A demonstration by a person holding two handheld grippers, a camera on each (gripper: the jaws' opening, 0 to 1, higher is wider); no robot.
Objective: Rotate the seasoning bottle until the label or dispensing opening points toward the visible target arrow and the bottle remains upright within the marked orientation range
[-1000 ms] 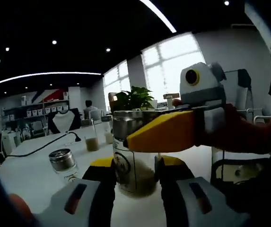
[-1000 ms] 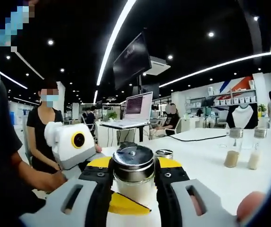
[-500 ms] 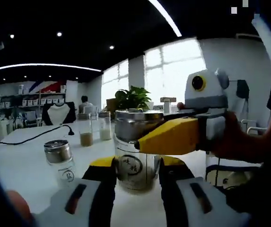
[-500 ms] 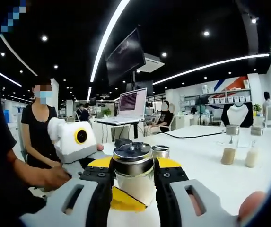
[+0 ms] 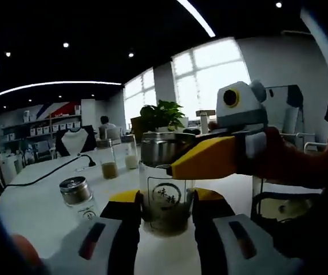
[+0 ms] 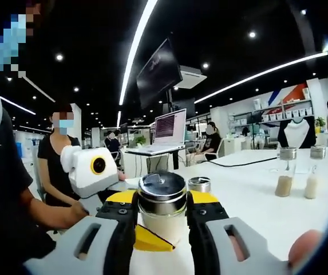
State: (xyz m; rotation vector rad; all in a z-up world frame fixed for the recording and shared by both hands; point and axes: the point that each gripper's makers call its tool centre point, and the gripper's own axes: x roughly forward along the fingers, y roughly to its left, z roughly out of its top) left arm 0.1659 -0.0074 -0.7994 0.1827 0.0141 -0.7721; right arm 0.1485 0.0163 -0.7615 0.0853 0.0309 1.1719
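Observation:
The seasoning bottle (image 5: 165, 197) is clear glass with a steel lid (image 5: 162, 148) and stands upright over the white table (image 5: 35, 215). Its round dark label faces the left gripper view. My left gripper (image 5: 165, 207) is shut on the glass body, a yellow-tipped jaw on each side. My right gripper (image 5: 206, 159) comes in from the right and clamps the lid. In the right gripper view, my right gripper (image 6: 161, 207) is shut on the lid (image 6: 161, 191), and the left gripper (image 6: 148, 242) holds the bottle below it.
A second, smaller steel-lidded bottle (image 5: 78, 196) stands left of the held one, seen just behind it as a bottle lid (image 6: 199, 184). Two more bottles (image 6: 284, 171) stand farther along the table. A cable (image 5: 49, 175), a plant (image 5: 162, 117), a laptop (image 6: 169, 127) and people lie beyond.
The label has turned from the bottle's left side to the middle, facing the left gripper view. Both grips have held, and both views shifted slightly.

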